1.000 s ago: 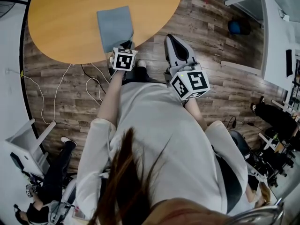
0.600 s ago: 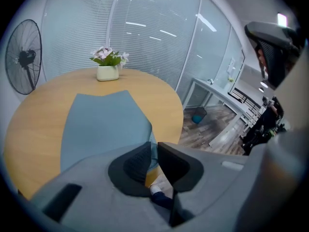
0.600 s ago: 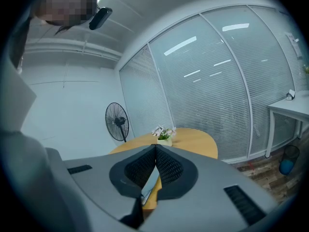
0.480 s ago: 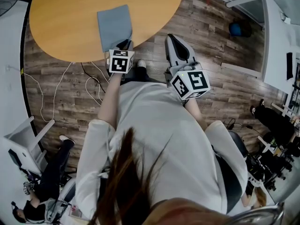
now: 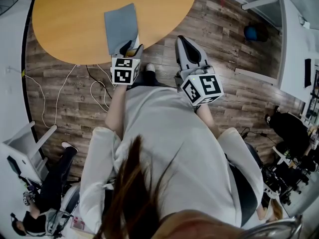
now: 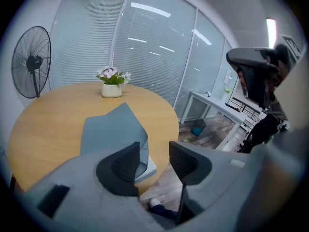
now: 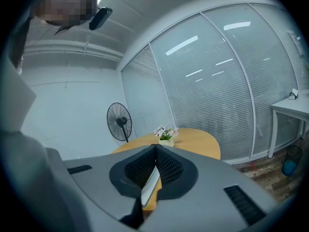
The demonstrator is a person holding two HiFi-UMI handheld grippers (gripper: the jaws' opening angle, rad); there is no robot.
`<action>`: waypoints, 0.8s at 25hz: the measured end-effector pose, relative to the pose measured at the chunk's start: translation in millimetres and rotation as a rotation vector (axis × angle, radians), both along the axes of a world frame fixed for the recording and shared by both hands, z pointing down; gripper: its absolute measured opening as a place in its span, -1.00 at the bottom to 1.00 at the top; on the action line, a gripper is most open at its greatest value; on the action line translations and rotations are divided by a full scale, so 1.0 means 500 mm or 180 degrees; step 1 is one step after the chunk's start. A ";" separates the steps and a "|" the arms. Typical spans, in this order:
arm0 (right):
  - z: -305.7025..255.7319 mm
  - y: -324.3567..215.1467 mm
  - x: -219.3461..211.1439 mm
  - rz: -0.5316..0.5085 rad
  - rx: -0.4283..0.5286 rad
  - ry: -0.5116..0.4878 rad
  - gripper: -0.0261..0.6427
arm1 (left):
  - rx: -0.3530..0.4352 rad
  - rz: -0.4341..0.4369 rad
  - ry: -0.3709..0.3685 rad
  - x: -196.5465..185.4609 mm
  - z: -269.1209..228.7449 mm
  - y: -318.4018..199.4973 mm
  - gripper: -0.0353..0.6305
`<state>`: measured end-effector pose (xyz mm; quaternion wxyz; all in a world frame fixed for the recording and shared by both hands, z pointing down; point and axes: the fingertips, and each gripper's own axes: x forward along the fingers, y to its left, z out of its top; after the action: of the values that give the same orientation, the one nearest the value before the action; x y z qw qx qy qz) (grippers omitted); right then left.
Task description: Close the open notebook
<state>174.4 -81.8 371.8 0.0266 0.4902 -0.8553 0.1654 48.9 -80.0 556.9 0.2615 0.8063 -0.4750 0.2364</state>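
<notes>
While the right claw (image 5: 183,42) sits clenched, the left claw (image 5: 131,49) just spread empty at the notebook's (image 5: 121,26) edge.

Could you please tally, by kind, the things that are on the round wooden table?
Notebook: 1
Flower pot: 1
Total: 2

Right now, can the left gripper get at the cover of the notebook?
Probably yes. The left gripper is at the near edge of the notebook. Its jaws have just been opening, the curled cover stands right beside one jaw, ungripped, and nothing lies between them.
</notes>
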 end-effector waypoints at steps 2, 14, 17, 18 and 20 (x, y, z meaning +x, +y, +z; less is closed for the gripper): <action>0.001 -0.003 0.002 -0.0003 -0.0005 -0.0001 -0.91 | 0.0071 -0.0061 0.0033 -0.003 -0.012 -0.003 -0.29; -0.002 0.003 0.000 0.0013 0.0007 -0.0005 -0.91 | 0.0179 -0.0147 0.0123 -0.009 -0.035 0.000 -0.25; -0.004 0.004 -0.004 0.0023 0.0010 -0.0004 -0.91 | 0.0150 -0.0137 0.0134 -0.013 -0.030 0.002 -0.24; -0.004 0.004 -0.005 0.0025 0.0012 -0.0004 -0.91 | 0.0142 -0.0136 0.0137 -0.014 -0.029 0.002 -0.24; -0.004 0.006 -0.006 0.0030 0.0014 -0.0001 -0.91 | 0.0126 -0.0133 0.0136 -0.015 -0.026 0.004 -0.24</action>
<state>171.2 -78.5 369.8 0.0246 0.4943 -0.8534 0.1638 41.5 -78.2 543.6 0.2605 0.8061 -0.4906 0.2041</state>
